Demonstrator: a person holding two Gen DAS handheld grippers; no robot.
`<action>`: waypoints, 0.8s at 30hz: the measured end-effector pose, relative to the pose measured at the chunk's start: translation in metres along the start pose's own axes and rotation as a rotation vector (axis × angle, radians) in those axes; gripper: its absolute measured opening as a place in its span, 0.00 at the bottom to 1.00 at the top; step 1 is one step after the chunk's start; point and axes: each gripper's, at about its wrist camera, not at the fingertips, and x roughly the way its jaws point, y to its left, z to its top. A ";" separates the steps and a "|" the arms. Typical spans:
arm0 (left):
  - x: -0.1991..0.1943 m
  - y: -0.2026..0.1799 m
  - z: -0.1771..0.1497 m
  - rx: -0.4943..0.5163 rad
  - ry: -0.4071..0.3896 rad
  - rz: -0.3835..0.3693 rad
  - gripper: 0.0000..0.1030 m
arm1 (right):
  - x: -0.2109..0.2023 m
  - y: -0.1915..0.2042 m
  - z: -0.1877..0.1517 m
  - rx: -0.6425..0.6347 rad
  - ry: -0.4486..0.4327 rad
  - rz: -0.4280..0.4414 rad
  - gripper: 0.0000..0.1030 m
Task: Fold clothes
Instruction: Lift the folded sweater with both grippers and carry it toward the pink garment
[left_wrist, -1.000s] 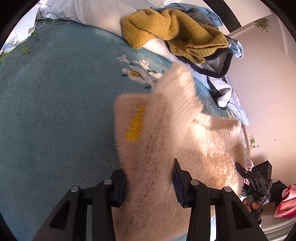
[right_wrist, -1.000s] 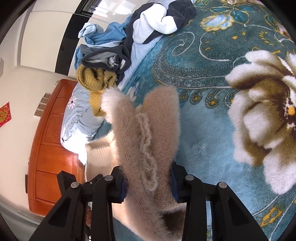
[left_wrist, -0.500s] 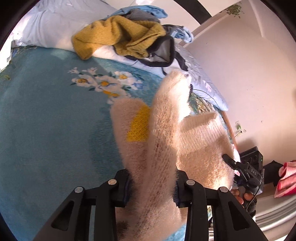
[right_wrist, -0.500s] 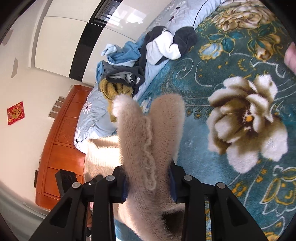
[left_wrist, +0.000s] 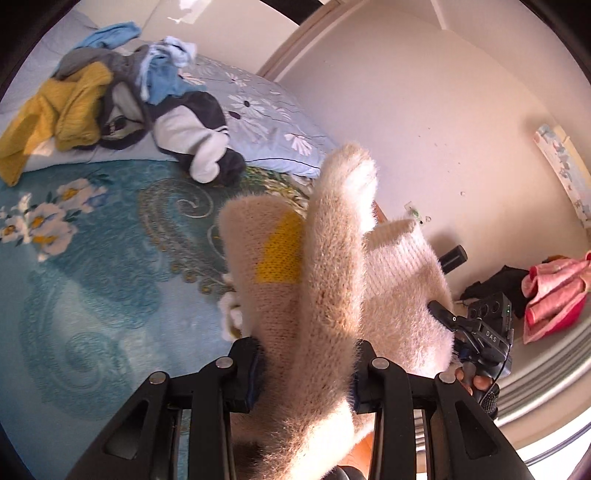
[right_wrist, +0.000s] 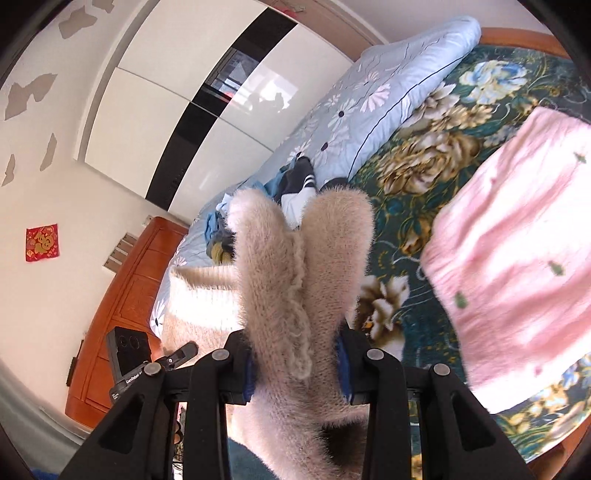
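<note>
As both views have swung up since a second ago, from the teal floral bedspread (left_wrist: 92, 266) toward the wall, we judge the fuzzy cream sweater (left_wrist: 332, 266) lifted off the bed. Our left tongs (left_wrist: 304, 373) pinch one bunch of it, our right tongs (right_wrist: 295, 363) another. We see no containers; a pink folded garment (right_wrist: 517, 251) lies rightward.

I see a fuzzy cream sweater (left_wrist: 332, 258) with a yellow patch, bunched upward toward twelve o'clock. It hangs lifted above the bed.
</note>
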 end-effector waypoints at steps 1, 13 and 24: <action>0.009 -0.011 0.002 0.016 0.010 -0.012 0.35 | -0.012 -0.006 0.005 0.004 -0.011 -0.008 0.35; 0.124 -0.108 0.009 0.086 0.129 -0.116 0.35 | -0.117 -0.091 0.065 0.035 -0.064 -0.128 0.35; 0.193 -0.145 0.012 0.031 0.159 -0.169 0.35 | -0.140 -0.144 0.135 -0.005 0.001 -0.167 0.35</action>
